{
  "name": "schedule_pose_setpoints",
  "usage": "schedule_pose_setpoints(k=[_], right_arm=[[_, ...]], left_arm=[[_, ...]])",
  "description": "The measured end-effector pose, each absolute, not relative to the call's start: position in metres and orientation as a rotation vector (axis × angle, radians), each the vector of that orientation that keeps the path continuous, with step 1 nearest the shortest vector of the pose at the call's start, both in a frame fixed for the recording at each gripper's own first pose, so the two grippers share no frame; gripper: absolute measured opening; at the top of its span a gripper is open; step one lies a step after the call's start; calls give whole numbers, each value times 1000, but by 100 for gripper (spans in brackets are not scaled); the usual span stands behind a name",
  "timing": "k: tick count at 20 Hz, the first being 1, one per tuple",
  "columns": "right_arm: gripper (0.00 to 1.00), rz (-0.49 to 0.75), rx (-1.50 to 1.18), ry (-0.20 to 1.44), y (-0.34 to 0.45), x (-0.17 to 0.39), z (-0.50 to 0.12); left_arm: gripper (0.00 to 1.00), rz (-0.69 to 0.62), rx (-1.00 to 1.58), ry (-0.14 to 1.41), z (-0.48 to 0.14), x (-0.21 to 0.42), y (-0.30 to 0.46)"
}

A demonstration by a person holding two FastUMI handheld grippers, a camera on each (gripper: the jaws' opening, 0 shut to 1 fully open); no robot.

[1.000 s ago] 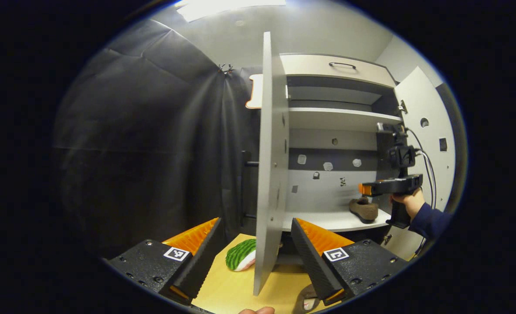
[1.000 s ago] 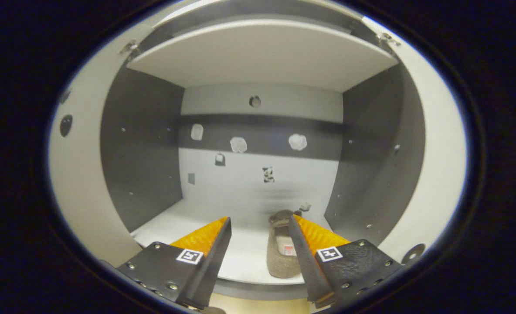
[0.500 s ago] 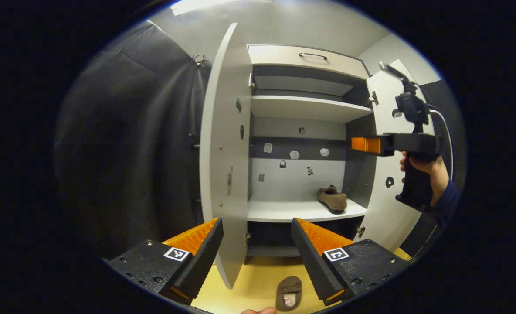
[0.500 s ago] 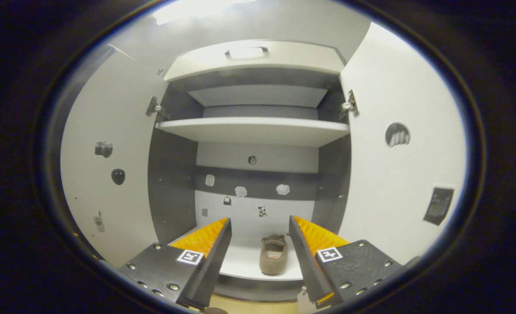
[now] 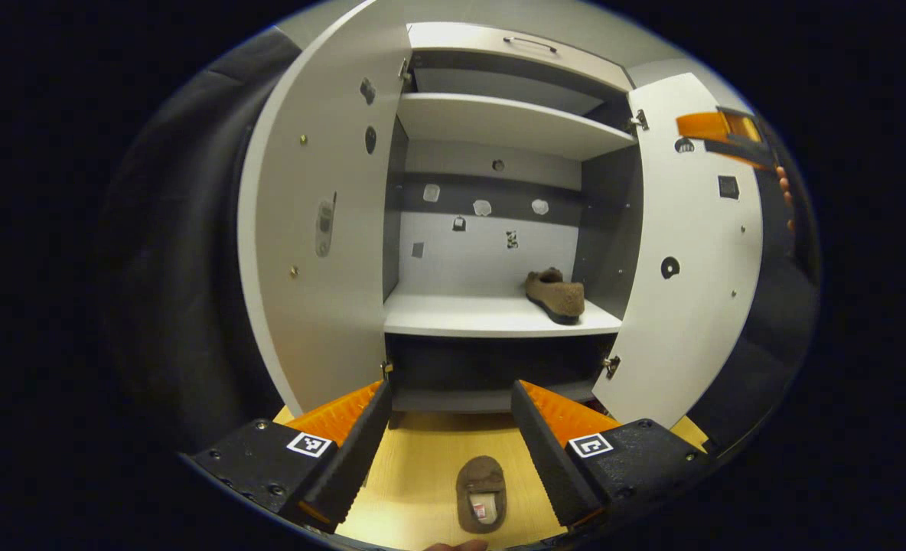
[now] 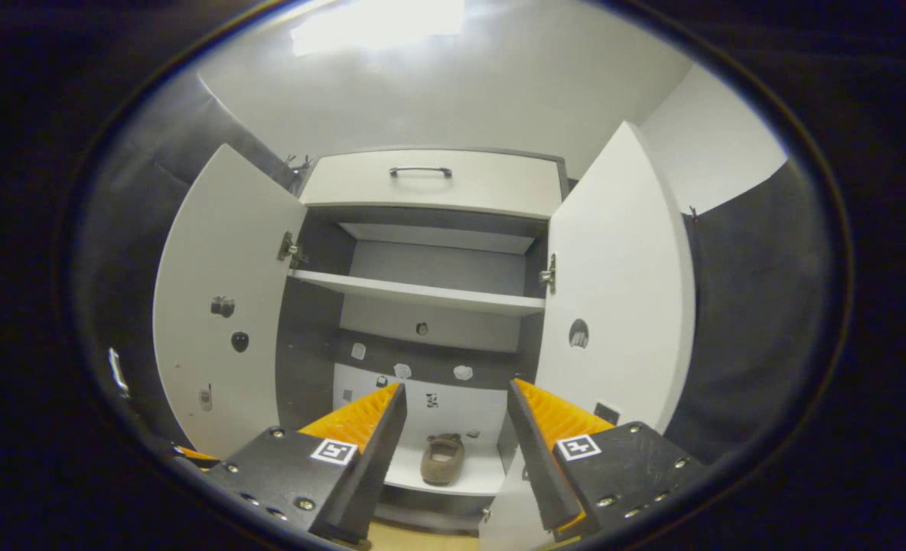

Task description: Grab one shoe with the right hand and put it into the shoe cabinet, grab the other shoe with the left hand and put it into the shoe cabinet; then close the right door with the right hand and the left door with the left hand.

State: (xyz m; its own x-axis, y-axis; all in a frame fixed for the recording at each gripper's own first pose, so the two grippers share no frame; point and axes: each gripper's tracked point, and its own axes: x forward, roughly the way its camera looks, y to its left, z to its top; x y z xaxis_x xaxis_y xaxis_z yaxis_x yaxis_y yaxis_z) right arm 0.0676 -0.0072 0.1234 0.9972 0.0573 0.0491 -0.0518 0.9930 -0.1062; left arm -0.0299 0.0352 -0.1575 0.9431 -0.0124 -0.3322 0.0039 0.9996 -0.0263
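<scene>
On the wooden floor before the shoe cabinet (image 5: 499,317), the second shoe (image 5: 481,493) is lying between the wide-open, empty left claw (image 5: 447,444), probably light and soft, best pinched across its collar.

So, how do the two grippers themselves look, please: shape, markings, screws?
The left gripper and the right gripper look alike. Each has two wedge-shaped fingers with ridged inner faces, set on dark, flat blocks fastened with small screws. Each block bears a small square black-and-white marker.
</scene>
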Motion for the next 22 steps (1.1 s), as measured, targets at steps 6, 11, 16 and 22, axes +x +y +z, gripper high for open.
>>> schedule_pose_setpoints(k=[6, 11, 16, 22], right_arm=[[79, -9, -118, -80, -31, 40, 147], [79, -80, -134, -86, -51, 22, 156], [80, -142, -149, -75, -70, 9, 161], [79, -218, -157, -51, -94, -8, 161]], left_arm=[[97, -97, -21, 532, -238, -13, 34], [98, -105, -42, 708, -308, -28, 39], [95, -151, -45, 859, -368, -49, 30], [95, -192, -49, 1032, -430, -69, 21]])
